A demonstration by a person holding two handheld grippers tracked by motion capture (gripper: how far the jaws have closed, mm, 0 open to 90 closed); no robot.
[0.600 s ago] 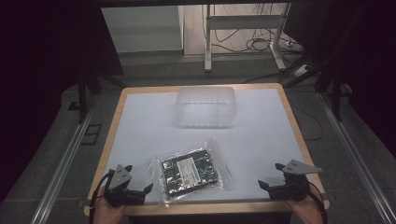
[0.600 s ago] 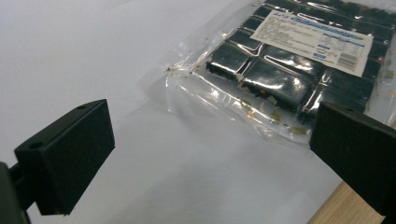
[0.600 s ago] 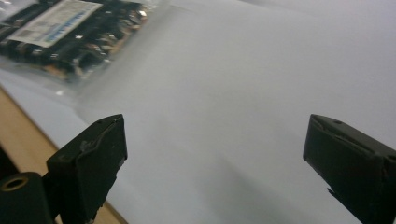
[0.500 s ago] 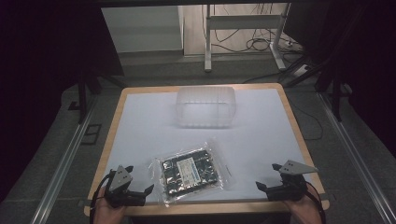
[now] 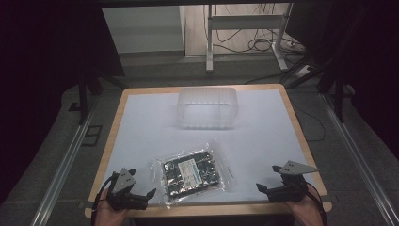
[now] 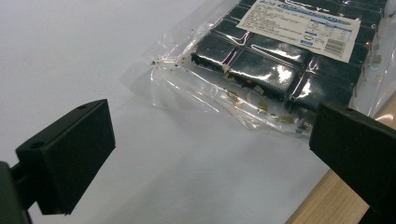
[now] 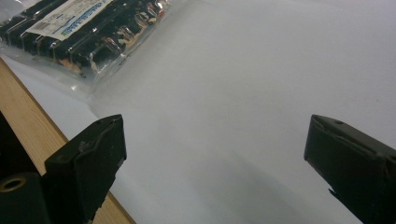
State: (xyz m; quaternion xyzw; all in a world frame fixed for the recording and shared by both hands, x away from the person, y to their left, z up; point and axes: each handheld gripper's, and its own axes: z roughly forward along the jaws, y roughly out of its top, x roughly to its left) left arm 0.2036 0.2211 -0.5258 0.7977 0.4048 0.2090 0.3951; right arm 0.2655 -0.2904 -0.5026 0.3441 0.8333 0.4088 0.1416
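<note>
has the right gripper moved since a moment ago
No. In the high view the right gripper sits at the same spot by the table's wooden front edge, just as far from the clear packet as before, jaws open and empty.

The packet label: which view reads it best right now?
Left gripper view: the white label on the packet is close, and its print lines and barcode show. The high view has the whole label, but small. The right gripper view catches it at a slant in the corner.
</note>
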